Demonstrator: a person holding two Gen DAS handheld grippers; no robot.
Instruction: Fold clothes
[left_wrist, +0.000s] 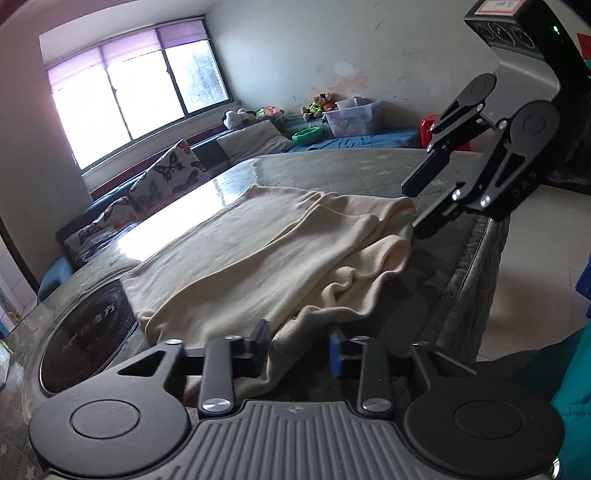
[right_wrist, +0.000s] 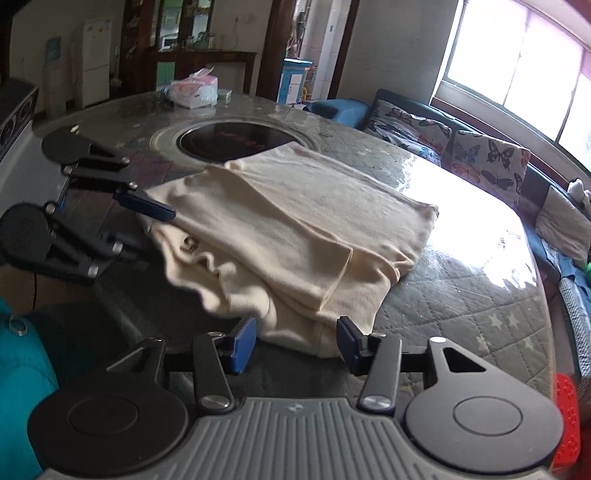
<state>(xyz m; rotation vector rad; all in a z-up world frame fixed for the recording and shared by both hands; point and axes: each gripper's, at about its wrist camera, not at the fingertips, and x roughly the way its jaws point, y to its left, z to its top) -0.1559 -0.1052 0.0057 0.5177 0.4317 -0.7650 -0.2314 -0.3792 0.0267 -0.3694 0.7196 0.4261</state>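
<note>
Garment: a cream garment (left_wrist: 258, 243) lies on the round table (left_wrist: 458, 273). It is partly folded, with layers on top of each other. One long strip is folded over the middle.

Where it is: near the table's near edge. Its far end just covers the rim of the dark round plate (right_wrist: 225, 142) set into the table.

Loose edge: the near end of the cloth is bunched and wavy, not flat. A small dark mark shows on it in the right wrist view.

Left gripper: the left gripper (left_wrist: 301, 345) has a fold of the cloth between its blue pads (left_wrist: 335, 350). The pads stand close to the cloth. I cannot tell if they squeeze it.

Right gripper: the right gripper (right_wrist: 295, 341) is loose. Its blue pads (right_wrist: 242, 343) stand wide, with the thick near corner of the garment in the gap and nothing pinched.

Table: it has a grey quilted cover with white stars under shiny glass. Window light glares on it.

On the far side: a pink and white tissue box (right_wrist: 194, 90) sits on the table, well apart from the garment.

Around the room: a bench with butterfly cushions (right_wrist: 484, 155) runs under a big window (left_wrist: 136, 92). Soft toys (left_wrist: 321, 103) and a clear plastic box (left_wrist: 352, 116) sit on it farther off.

Person: a teal sleeve (right_wrist: 18, 373) shows at the near left of the right wrist view.
</note>
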